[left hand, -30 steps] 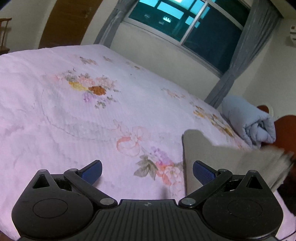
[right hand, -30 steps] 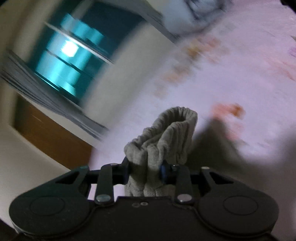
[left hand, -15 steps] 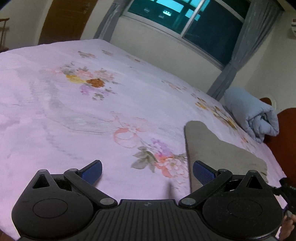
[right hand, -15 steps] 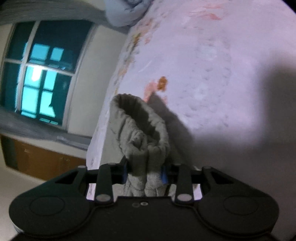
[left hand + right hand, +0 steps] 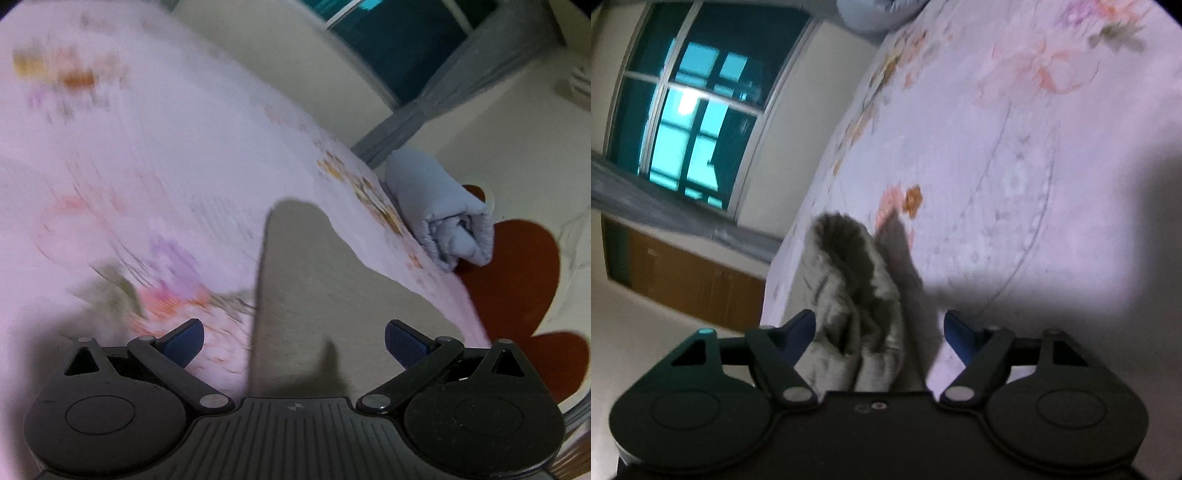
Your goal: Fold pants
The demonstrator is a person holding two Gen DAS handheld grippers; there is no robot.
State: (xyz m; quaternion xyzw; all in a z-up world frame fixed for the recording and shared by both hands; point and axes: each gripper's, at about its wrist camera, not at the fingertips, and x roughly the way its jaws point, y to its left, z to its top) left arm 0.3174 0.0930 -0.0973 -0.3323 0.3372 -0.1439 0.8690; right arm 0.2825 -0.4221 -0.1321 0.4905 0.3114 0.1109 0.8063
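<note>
The grey-beige pants [image 5: 306, 280] lie flat on the pink floral bedspread [image 5: 147, 155] in the left wrist view, reaching under my left gripper [image 5: 294, 338], which is open and empty just above them. In the right wrist view a bunched end of the pants [image 5: 849, 295] sits between the blue pads of my right gripper [image 5: 880, 328]. The jaws there stand wide apart and no longer pinch the cloth. The bedspread [image 5: 1015, 166] lies beyond.
A rolled light-blue blanket [image 5: 439, 214] lies at the far right edge of the bed by a red-brown headboard [image 5: 517, 280]. A window with grey curtains [image 5: 676, 122] and a wooden cabinet [image 5: 690, 280] stand beyond the bed.
My right gripper has opened and let go of the bunched pants end. My left gripper has swung right over the flat pants, blurring its view.
</note>
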